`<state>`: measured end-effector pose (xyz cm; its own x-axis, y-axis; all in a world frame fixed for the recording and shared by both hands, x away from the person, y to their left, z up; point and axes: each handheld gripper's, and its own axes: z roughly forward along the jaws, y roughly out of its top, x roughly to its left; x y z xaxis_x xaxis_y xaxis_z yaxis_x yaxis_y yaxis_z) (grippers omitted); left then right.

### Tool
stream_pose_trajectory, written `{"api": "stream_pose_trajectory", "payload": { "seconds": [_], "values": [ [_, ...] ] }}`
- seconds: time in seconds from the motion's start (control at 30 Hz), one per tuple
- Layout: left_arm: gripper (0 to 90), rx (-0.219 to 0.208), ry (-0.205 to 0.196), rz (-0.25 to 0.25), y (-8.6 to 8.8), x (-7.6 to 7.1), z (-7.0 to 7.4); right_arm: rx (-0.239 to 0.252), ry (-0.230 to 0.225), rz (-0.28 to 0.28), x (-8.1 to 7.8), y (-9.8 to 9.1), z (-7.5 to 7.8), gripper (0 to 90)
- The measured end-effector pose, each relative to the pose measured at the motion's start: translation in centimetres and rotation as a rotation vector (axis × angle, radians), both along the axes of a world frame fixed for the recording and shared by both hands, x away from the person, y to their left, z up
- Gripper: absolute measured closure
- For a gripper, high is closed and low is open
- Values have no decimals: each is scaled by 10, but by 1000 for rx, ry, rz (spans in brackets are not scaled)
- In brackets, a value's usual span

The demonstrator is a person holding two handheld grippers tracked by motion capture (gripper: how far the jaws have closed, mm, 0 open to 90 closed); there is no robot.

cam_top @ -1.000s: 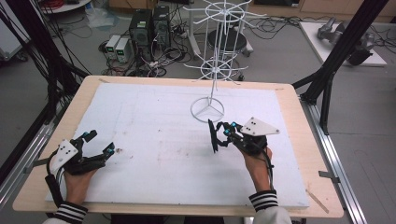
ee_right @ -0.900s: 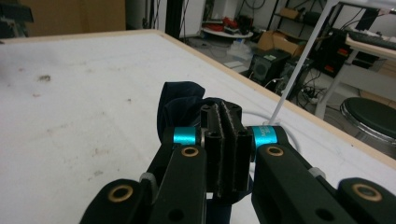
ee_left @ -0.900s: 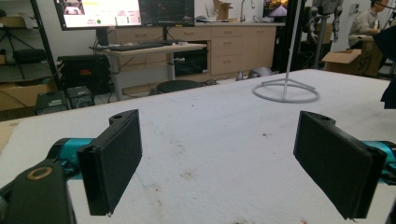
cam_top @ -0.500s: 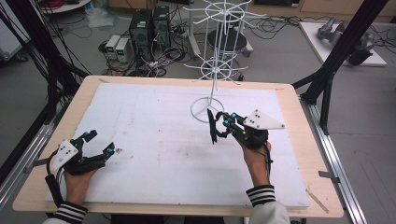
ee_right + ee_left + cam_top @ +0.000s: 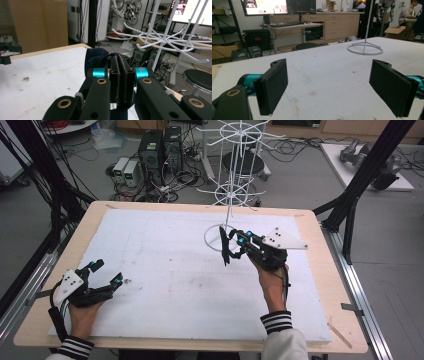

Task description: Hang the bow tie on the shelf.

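The right gripper is up off the white foam board, just in front of the round base of the white wire rack that stands on the board's far side. Its jaws are clenched on a dark navy piece of cloth, which hangs limp below the pads; in the right gripper view the two pads press together with the cloth bunched behind and below them, and the rack's hooked arms spread out close on the right. The person's right hand holds the tool tilted towards the rack.

Over at the near left corner of the board, the left gripper rests low on the foam, well apart from the rack. Its jaws are released, standing wide with nothing between them; the left gripper view looks across bare, slightly stained foam to the rack's ring base in the distance
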<state>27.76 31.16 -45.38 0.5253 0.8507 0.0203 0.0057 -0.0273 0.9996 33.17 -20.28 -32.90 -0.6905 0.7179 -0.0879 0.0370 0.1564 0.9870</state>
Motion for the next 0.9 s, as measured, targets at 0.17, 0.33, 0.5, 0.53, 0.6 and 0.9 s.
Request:
{"api": "stream_pose_trajectory", "payload": {
  "seconds": [0.17, 0.33, 0.5, 0.53, 0.6, 0.9],
  "values": [
    [158, 2, 1, -1, 0, 0, 0, 3, -7, -7, 3, 0, 3, 874],
    [158, 1, 0, 0, 0, 0, 0, 11, -16, -13, 9, 1, 10, 874],
    [158, 1, 1, -1, 0, 0, 0, 18, -20, -14, 18, 4, 16, 874],
    [158, 2, 1, -1, 0, 0, 0, 17, -17, -15, 19, 5, 17, 874],
    [157, 2, -1, 0, 0, 0, 0, 17, -24, -16, 23, 7, 21, 873],
    [158, 0, 2, -2, 0, 0, 0, 9, -19, -27, 38, 9, 29, 873]
  ]
}}
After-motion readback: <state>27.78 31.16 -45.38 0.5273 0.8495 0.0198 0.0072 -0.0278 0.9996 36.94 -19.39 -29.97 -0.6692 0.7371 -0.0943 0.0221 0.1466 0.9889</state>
